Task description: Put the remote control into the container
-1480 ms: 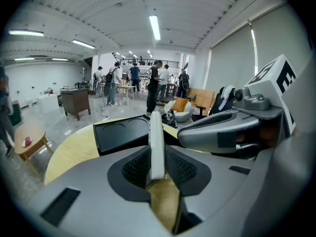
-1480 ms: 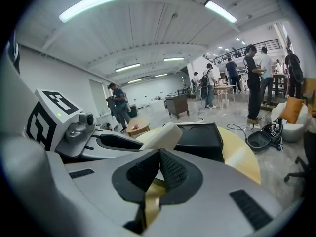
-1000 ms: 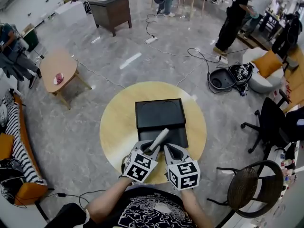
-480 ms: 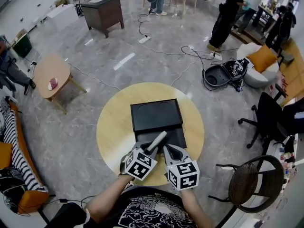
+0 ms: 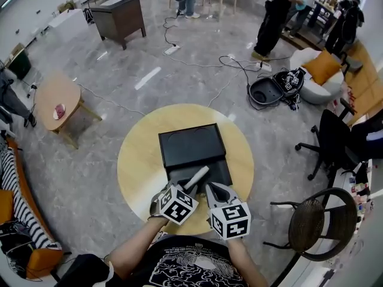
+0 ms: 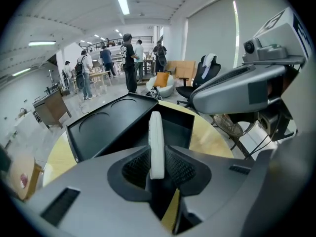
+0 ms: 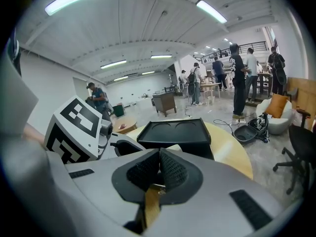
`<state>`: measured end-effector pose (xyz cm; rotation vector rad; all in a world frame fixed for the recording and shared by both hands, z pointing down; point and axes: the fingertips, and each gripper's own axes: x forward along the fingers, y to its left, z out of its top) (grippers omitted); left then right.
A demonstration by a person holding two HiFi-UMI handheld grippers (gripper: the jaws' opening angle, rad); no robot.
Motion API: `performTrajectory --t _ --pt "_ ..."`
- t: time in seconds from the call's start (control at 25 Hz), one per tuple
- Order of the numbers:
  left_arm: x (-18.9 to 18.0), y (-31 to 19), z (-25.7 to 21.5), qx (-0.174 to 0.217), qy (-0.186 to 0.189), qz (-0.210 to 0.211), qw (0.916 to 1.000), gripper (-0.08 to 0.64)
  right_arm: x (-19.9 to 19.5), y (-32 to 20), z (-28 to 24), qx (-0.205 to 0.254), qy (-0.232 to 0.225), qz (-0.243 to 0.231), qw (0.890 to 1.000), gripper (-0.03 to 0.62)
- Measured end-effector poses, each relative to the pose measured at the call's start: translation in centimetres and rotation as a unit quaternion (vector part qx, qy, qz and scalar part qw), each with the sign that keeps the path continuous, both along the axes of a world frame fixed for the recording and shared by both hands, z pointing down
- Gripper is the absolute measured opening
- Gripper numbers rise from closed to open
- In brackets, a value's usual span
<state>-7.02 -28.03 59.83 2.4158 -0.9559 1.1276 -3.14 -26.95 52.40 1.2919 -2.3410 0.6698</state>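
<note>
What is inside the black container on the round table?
Only the container's bare dark floor shows. The left gripper, holding the remote control over it, covers the near part.

The remote control (image 6: 156,142) is plain white. The container (image 5: 190,143) is black throughout, with a matt finish. The table (image 5: 139,160) is a pale yellow wood tone. The left gripper (image 6: 157,166) and right gripper (image 7: 159,171) have light grey shells. Their fingers (image 6: 134,168) are faced with black pads in a fine cross-hatch pattern. The marker cubes (image 5: 178,205) have white faces with black square patterns. The floor (image 5: 90,154) is grey with lighter marbled veins.
</note>
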Motion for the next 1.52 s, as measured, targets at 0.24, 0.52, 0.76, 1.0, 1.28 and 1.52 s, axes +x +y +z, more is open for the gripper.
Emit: performTrajectory --t 0.24,0.52,0.76,1.0,1.28,1.52 --pt "0.1 -0.3 1.0 -0.017 -0.019 0.017 0.9995 0.097 0.0 0.1 0.0 -0.003 0.002 0.009 1.000 0.021" --pt "0.3 -0.3 2.2 -0.051 -0.036 0.025 0.9978 0.097 0.4 0.1 0.4 -0.008 0.004 0.018 1.000 0.021" --pt "0.3 -0.2 2.8 -0.059 -0.058 0.036 0.9959 0.097 0.0 0.0 0.6 -0.007 0.002 0.018 1.000 0.021" --pt "0.0 -0.3 2.8 -0.065 -0.068 0.033 0.9950 0.097 0.1 0.0 0.6 -0.008 0.000 0.022 1.000 0.021" --pt "0.5 0.0 2.8 -0.060 -0.069 0.044 0.9949 0.097 0.0 0.1 0.5 -0.008 0.000 0.020 1.000 0.021" --pt "0.5 0.2 2.5 -0.044 -0.072 0.050 0.9952 0.097 -0.1 0.6 0.4 -0.011 0.002 0.021 1.000 0.021"
